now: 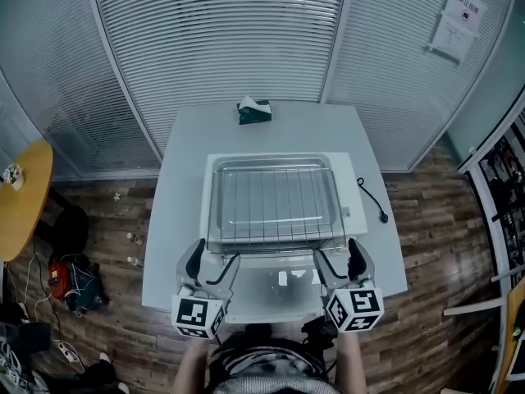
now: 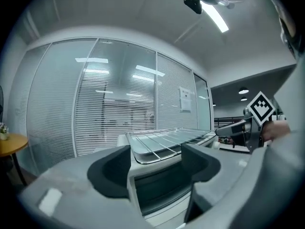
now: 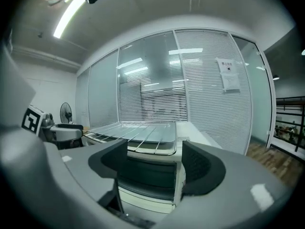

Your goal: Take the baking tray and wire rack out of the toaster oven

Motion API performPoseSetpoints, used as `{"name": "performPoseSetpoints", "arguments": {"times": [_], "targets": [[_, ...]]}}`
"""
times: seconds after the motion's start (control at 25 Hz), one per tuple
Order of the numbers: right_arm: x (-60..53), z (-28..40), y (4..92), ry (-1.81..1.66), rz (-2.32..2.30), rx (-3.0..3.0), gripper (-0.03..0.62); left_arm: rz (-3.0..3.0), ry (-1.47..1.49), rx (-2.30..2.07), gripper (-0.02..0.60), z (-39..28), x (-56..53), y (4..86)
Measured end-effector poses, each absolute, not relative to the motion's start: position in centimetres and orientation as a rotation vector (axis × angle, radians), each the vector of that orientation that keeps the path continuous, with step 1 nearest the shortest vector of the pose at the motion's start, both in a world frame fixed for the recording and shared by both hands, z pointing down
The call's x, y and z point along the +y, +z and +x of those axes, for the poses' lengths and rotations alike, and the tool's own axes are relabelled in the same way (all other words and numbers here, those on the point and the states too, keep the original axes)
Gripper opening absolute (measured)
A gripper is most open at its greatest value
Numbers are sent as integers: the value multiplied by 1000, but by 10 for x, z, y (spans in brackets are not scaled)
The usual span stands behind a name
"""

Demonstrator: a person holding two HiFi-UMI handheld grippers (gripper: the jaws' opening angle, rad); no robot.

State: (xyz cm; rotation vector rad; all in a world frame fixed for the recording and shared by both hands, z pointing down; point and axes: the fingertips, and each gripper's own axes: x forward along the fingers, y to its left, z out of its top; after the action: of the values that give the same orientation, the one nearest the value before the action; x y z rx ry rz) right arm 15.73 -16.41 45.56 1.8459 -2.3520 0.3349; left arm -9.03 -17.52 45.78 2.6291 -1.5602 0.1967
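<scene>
- How are the tongs standing?
- The left tongs (image 1: 213, 265) and right tongs (image 1: 340, 261) are both gaping wide, gripping nothing, flanking the toaster oven's (image 1: 353, 189) lowered door (image 1: 272, 292).
- And the baking tray (image 1: 211, 209)?
- It's lying on top of the oven, on the bench (image 1: 179, 220), with the wire rack (image 1: 275, 199) resting on it.

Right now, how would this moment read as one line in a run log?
wire rack on baking tray, both atop toaster oven | oven door folded down | left hand-held gripper open, empty | right hand-held gripper open, empty
</scene>
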Motion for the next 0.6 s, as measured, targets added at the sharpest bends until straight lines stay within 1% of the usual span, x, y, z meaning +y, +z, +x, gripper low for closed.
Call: {"name": "performPoseSetpoints", "arguments": {"times": [0.2,0.48,0.6], "targets": [[-183,153,456,344,1860,-2354,347,2643,180,-1529,347,-92,-192,459],[-200,165,457,404,1871,-2383,344,2644,167,-1528,345,-77,-207,457],[-202,158,460,426,1866,-2397,345,2642,149,-1520,345,-84,-209,460]]}}
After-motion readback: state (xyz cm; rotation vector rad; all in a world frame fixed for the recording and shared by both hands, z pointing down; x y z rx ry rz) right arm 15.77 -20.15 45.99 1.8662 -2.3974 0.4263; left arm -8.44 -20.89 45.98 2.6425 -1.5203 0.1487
